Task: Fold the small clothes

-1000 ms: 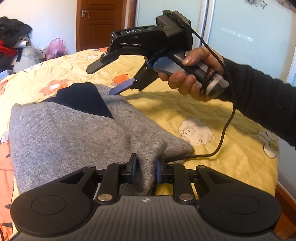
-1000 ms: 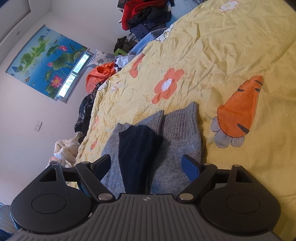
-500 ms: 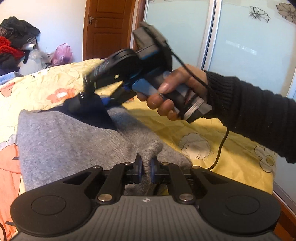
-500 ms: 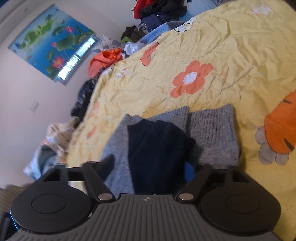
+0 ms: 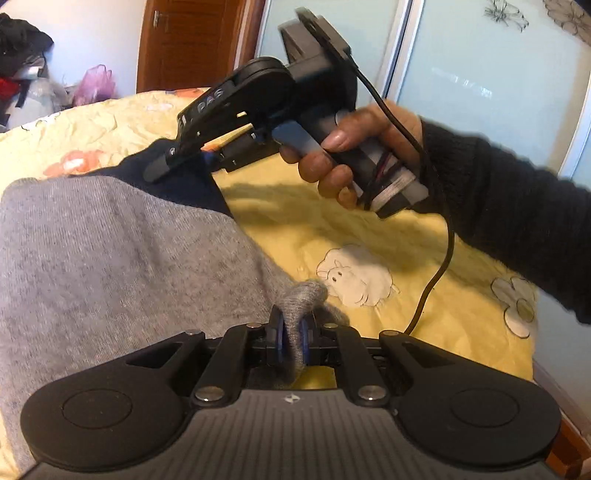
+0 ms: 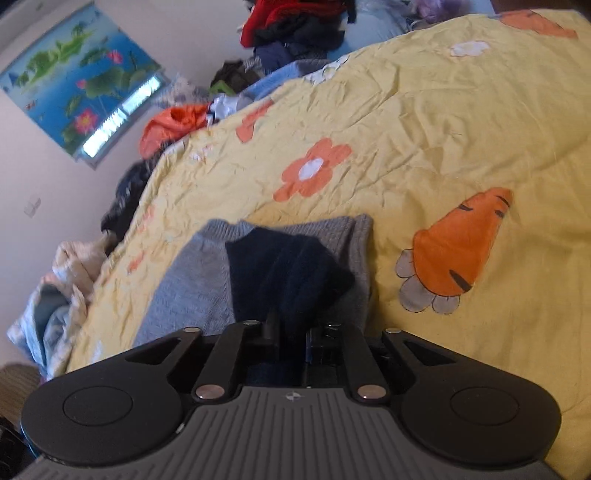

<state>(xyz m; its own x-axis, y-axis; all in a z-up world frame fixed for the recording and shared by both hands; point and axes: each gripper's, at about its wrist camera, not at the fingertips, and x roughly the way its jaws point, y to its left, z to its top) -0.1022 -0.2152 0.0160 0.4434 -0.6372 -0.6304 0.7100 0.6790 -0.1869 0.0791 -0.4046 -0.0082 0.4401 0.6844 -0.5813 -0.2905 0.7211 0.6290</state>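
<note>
A small grey knit garment (image 5: 110, 251) with a dark navy part (image 5: 184, 181) lies flat on the yellow printed sheet (image 5: 369, 229). My left gripper (image 5: 291, 332) is at its near corner, shut on a raised fold of grey knit. In the left wrist view a hand holds my right gripper (image 5: 181, 166) low over the navy part. In the right wrist view the navy part (image 6: 284, 266) runs in between the fingers of my right gripper (image 6: 291, 332). Its jaws are closing, and the pads press on that cloth. The grey garment (image 6: 192, 288) spreads beyond it.
Piles of loose clothes (image 6: 295, 26) crowd the far side of the bed. A black cable (image 5: 439, 258) hangs from the right gripper across the sheet. The bed's wooden edge (image 5: 565, 443) is close on the right, with frosted sliding doors (image 5: 480, 74) behind.
My right gripper has come down from above the garment onto the navy part, and its wide jaws have drawn in around it. My left gripper has kept hold of the grey fold.
</note>
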